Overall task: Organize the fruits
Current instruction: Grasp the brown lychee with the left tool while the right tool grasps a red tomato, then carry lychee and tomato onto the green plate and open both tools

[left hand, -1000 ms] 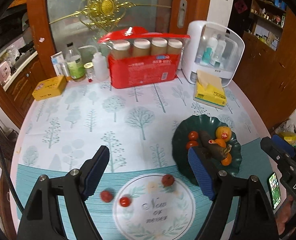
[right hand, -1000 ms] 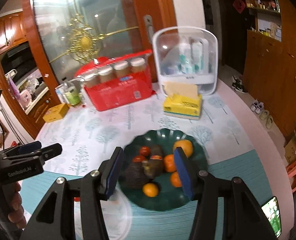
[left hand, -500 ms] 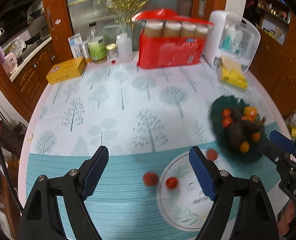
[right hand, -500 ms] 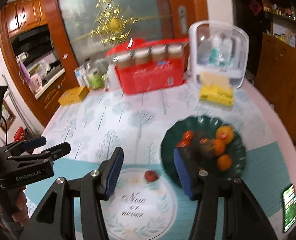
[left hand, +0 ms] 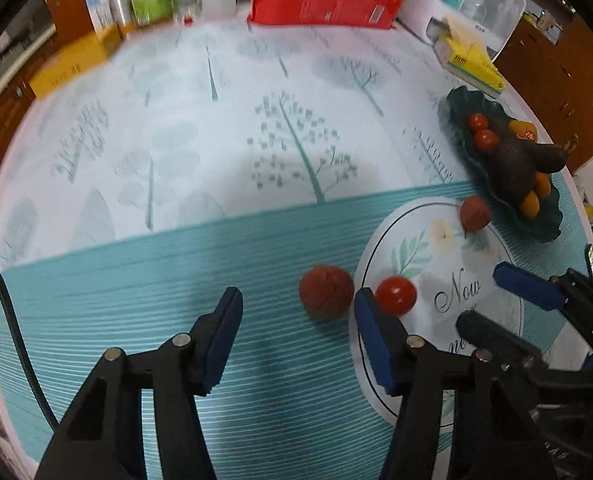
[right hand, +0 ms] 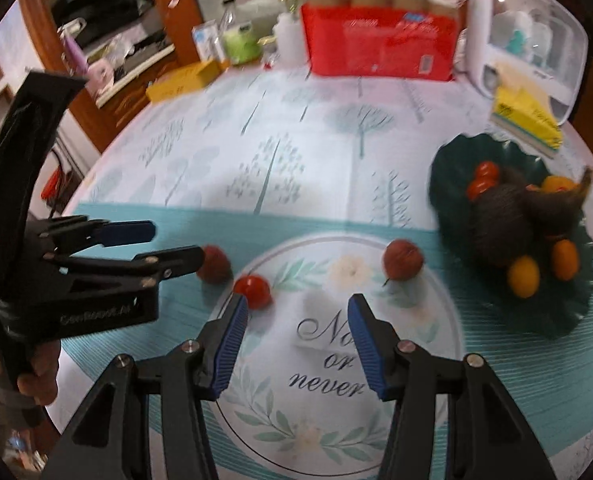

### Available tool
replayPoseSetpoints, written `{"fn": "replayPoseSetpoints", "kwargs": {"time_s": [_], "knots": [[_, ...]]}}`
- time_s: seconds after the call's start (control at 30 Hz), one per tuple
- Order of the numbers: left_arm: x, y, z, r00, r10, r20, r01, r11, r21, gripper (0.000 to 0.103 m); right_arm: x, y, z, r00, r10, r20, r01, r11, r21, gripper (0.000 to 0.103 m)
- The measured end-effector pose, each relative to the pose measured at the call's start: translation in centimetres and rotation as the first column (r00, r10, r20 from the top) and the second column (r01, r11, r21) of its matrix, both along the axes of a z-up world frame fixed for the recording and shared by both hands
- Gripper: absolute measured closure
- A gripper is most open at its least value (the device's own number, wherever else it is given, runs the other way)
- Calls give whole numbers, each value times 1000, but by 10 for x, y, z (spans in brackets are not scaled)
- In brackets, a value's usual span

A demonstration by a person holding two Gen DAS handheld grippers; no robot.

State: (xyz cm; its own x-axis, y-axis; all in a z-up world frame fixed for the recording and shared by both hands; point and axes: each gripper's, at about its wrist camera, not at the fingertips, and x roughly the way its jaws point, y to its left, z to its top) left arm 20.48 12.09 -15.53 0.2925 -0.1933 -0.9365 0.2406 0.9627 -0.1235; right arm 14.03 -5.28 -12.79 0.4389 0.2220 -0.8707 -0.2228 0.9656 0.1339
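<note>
Three loose red fruits lie on the tablecloth. A rough red lychee sits just ahead of my left gripper, whose jaws are closing; the pads do not touch it. A cherry tomato rests right of that gripper's right finger. A second lychee lies near the dark green plate, which holds tomatoes, oranges and avocados. In the right wrist view my right gripper hangs open over the round print, nothing between its fingers. The tomato is at its left fingertip, the second lychee ahead right, the left gripper at the left.
Along the table's far side stand a red pack of jars, a white storage box, a yellow tissue pack, a yellow box and several bottles. The round table's edge curves close on the right past the plate.
Both grippers have come down close to the tablecloth and tipped further downward. The left jaws have narrowed. The loose red fruits now lie right at the fingertips.
</note>
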Motion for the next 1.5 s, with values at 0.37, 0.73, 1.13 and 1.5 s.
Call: {"fn": "replayPoseSetpoints", "kwargs": {"time_s": [0.37, 0.73, 1.13, 1.5], "knots": [[8, -12, -20, 999, -47, -19, 46, 998, -51, 64, 12, 22, -30, 996, 74, -48, -74, 997, 11, 52], [5, 3, -11, 1000, 23, 10, -22, 996, -82, 73, 19, 40, -41, 992, 125, -11, -125, 992, -25, 65], [-17, 14, 5, 997, 69, 18, -68, 997, -49, 73, 18, 47, -42, 990, 141, 20, -139, 988, -65, 76], [-37, -28, 41, 999, 14, 45, -13, 1000, -24, 73, -11, 2, -4, 993, 91, 68, -90, 996, -18, 76]]}}
